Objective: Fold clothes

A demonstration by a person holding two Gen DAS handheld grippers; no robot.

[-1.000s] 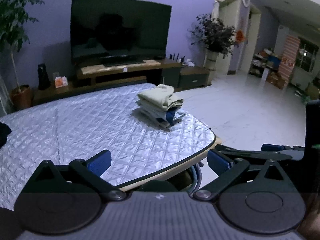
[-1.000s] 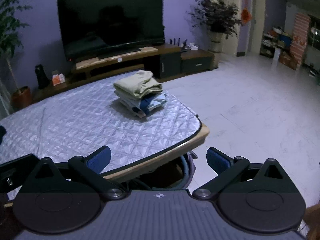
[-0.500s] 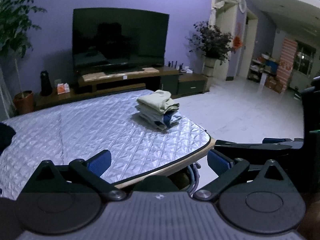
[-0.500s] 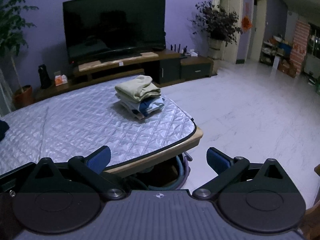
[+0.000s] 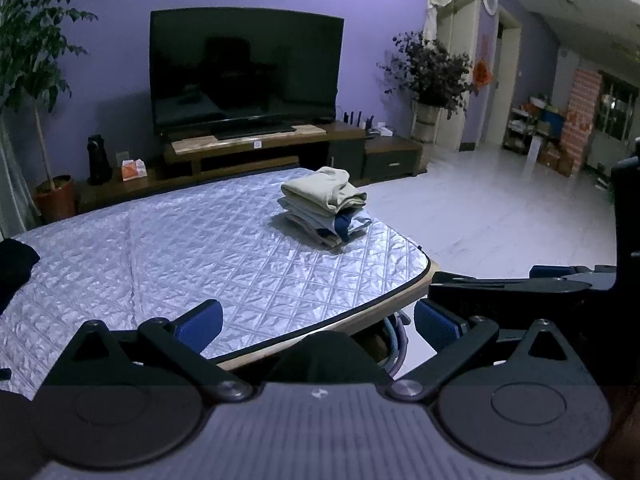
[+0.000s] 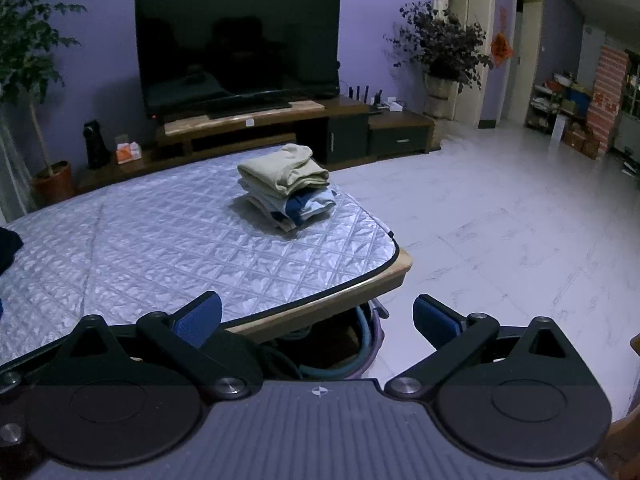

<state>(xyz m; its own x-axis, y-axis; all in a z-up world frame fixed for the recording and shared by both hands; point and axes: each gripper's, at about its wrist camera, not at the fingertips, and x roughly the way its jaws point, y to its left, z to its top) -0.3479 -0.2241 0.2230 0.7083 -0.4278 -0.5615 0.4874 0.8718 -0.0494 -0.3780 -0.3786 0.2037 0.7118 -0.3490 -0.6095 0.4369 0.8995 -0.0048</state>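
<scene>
A stack of folded clothes, pale green on top with light blue and navy below, rests near the right end of the quilted silver table cover. My left gripper is open and empty, held low at the table's near edge, far from the stack. My right gripper is open and empty too, over the table's near right corner. In the left wrist view the right gripper's body shows at the right. A dark garment lies at the table's left edge, mostly cut off.
The table's wooden rim curves round on the right, with hoses or cords underneath it. Beyond stand a TV on a low cabinet, potted plants and open tiled floor.
Both grippers have drawn back and tilted up a little, so the table and stack look farther away. The stack has not moved; both grippers stay open.
</scene>
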